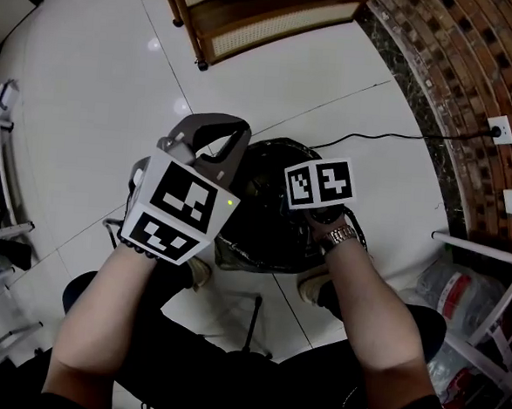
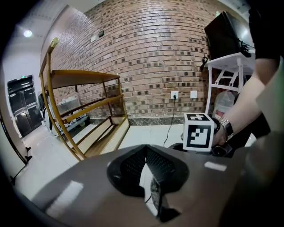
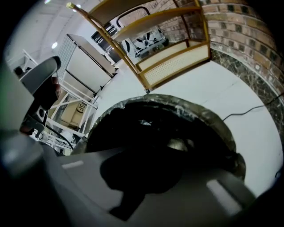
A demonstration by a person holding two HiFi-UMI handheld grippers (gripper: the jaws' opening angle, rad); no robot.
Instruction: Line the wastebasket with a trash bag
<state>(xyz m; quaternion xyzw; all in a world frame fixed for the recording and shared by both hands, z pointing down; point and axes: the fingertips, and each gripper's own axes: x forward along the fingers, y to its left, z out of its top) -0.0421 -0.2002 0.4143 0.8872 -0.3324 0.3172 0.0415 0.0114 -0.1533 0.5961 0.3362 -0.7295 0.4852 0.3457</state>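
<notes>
One trash bag (image 1: 270, 196), black and thin, already sits inside the wastebasket (image 1: 282, 143), which stands on the white floor (image 1: 90, 83) between the person's feet. In the right gripper view the film is turned over most of the round rim and looks wrinkled there. I judge the step in hand to be the seating of the bag: to press the film down into the hollow and make the cuff lie even around the rim.

To do it well, I would work in short pushes along the inner wall, not one deep push in the middle, because such thin film can tear or pull the cuff back off the rim. The other tool could hold the edge on the opposite side while the first one presses.

The right gripper (image 3: 146, 155) points steeply down into the mouth of the basket, with its jaws together. Whether a fold of the black film is nipped between them I cannot tell, as all is dark there. The wrist with a watch (image 1: 341, 238) is bent over the near rim.

The left gripper (image 2: 146, 153) is held higher, just beside the basket's left side and tilted only a little downward, its jaws closed on nothing.
</notes>
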